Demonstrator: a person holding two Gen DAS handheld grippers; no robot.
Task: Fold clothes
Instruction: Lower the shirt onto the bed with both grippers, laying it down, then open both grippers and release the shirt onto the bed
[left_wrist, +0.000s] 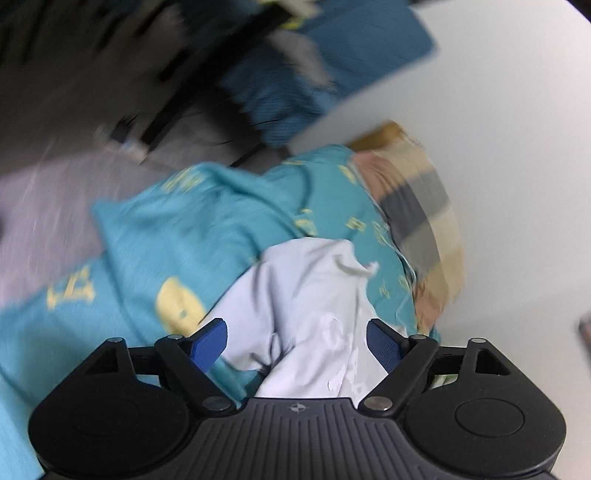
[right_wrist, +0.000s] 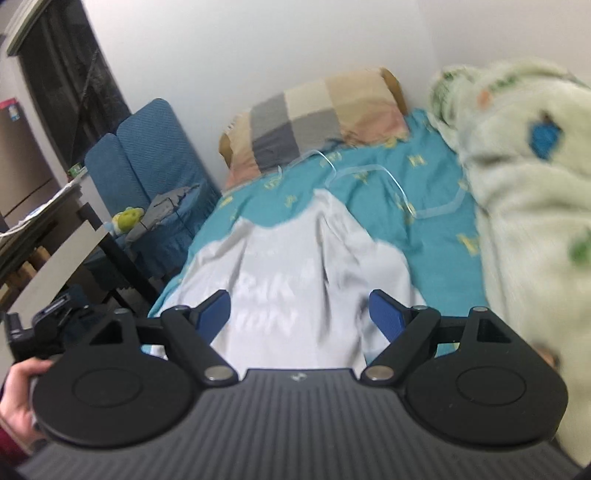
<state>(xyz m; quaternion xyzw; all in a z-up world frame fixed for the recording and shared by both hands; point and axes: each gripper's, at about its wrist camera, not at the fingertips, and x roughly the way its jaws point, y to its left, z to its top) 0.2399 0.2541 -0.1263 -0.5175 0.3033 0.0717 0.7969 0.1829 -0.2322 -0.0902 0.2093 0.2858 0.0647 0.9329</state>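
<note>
A white garment (right_wrist: 295, 266) with faint lettering lies spread on the teal bed sheet (right_wrist: 436, 236), its length running toward the pillow. My right gripper (right_wrist: 300, 314) hovers over its near end, open, blue pads wide apart and nothing pressed between them. In the left wrist view, which is tilted and blurred, the same white garment (left_wrist: 306, 302) is bunched on the teal sheet (left_wrist: 166, 240). My left gripper (left_wrist: 297, 343) stands open over it, cloth showing between the fingers but neither pad pressing on it.
A checked pillow (right_wrist: 314, 118) lies at the head of the bed against the white wall. A fluffy pale green blanket (right_wrist: 524, 192) is heaped along the right side. A blue chair (right_wrist: 147, 158) and a desk (right_wrist: 48, 258) stand left of the bed. A hand (right_wrist: 18, 391) shows at lower left.
</note>
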